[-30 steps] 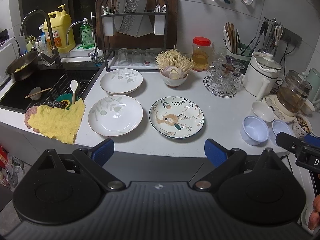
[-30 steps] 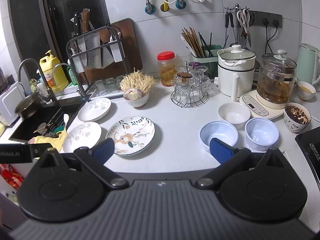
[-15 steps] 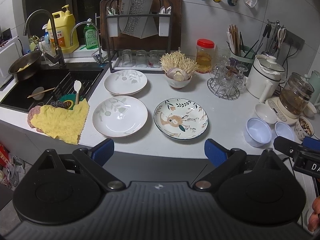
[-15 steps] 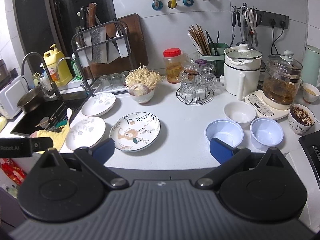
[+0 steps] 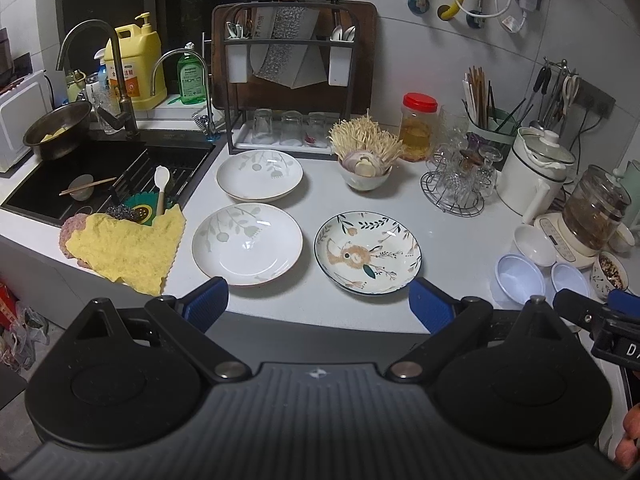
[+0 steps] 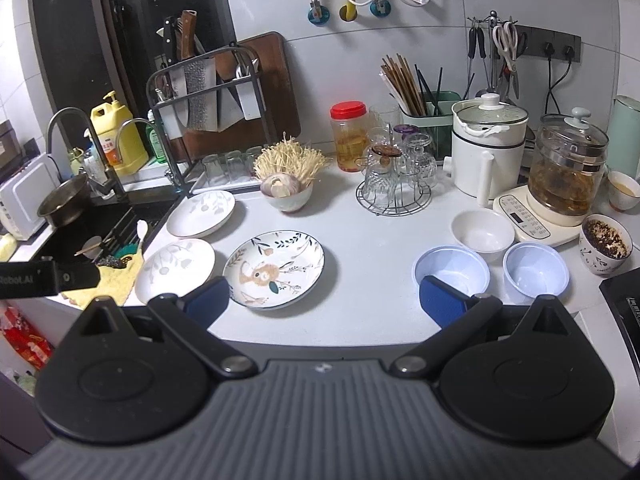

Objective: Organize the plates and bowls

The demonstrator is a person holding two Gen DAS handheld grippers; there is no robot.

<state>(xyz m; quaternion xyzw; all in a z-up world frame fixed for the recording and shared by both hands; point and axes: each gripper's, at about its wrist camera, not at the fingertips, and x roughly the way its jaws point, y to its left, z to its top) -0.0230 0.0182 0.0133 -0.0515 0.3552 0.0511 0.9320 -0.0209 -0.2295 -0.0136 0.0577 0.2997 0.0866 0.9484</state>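
Three plates lie on the white counter: a far white leaf plate [image 5: 259,174] [image 6: 201,213], a near white leaf plate [image 5: 247,243] [image 6: 175,270], and a patterned plate with a dark rim [image 5: 368,252] [image 6: 273,269]. To the right stand a white bowl [image 5: 534,245] [image 6: 482,235] and two pale blue bowls [image 5: 520,283] [image 6: 451,274], [image 5: 570,279] [image 6: 535,272]. My left gripper [image 5: 318,306] is open and empty, short of the counter's front edge. My right gripper [image 6: 324,300] is open and empty, above the front edge, and shows at the right of the left wrist view [image 5: 600,316].
A sink [image 5: 100,176] with a yellow cloth [image 5: 124,246] is at the left. A knife rack [image 5: 288,80] with glasses, a bowl of mushrooms [image 5: 364,168], a glass stand [image 5: 456,184], a white pot [image 5: 536,172], a glass kettle [image 5: 592,212] and a filled cup [image 6: 606,244] line the back and right.
Both grippers have pulled back and risen a little from the counter, so the plates and bowls sit lower and smaller in view. Nothing on the counter has moved.
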